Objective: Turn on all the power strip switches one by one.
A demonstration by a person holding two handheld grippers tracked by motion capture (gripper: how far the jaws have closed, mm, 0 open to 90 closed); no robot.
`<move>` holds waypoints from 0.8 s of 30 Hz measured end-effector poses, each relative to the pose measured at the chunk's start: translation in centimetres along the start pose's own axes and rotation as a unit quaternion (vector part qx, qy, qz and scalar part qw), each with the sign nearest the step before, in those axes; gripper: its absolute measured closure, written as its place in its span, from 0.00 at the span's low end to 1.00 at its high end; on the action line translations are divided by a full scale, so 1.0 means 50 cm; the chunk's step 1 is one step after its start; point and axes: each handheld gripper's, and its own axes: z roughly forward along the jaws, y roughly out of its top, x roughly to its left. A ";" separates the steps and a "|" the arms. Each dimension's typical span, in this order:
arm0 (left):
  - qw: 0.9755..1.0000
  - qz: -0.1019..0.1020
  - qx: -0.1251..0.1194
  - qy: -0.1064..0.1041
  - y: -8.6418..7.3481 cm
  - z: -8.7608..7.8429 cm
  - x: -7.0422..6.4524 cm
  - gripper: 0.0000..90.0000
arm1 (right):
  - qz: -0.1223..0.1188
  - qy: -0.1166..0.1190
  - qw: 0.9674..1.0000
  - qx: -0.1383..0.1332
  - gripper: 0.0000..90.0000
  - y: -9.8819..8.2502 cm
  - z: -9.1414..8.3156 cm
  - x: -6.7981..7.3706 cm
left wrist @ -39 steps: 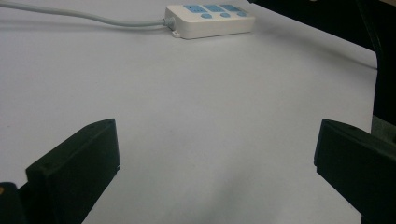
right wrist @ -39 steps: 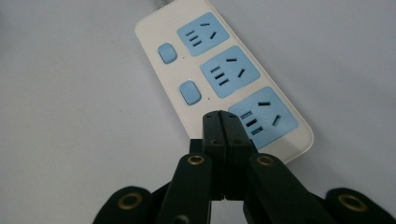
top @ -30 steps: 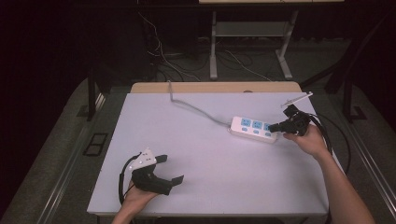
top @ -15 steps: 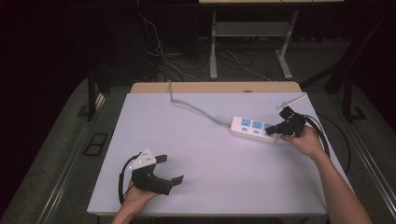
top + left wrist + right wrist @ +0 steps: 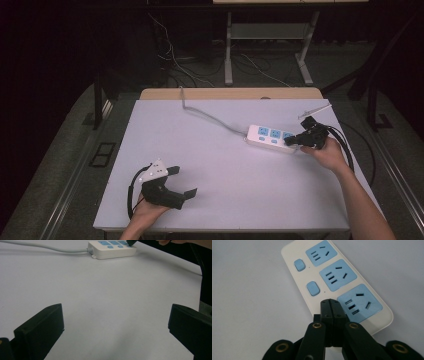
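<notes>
Lab, white table (image 5: 225, 200), floor cables (image 5: 170, 60)

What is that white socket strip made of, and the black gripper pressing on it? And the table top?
The socket strip looks like smooth, slightly glossy white plastic with matte blue socket faces and buttons, its corners rounded as if moulded. The right gripper seems matte black plastic, joined by brass-coloured metal rivets or screws. The table top is a flat, dull pale sheet, perhaps laminate or painted board; the look leaves that open.

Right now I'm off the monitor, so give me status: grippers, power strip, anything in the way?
Right gripper shut, tips over the power strip where its third switch would sit. Left gripper open, idle near table edge. Nothing in the way.
</notes>
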 end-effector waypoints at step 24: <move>1.000 0.000 0.001 0.002 0.000 0.001 -0.008 0.00 | 0.016 -0.008 1.000 -0.015 1.00 -0.022 -0.004 -0.003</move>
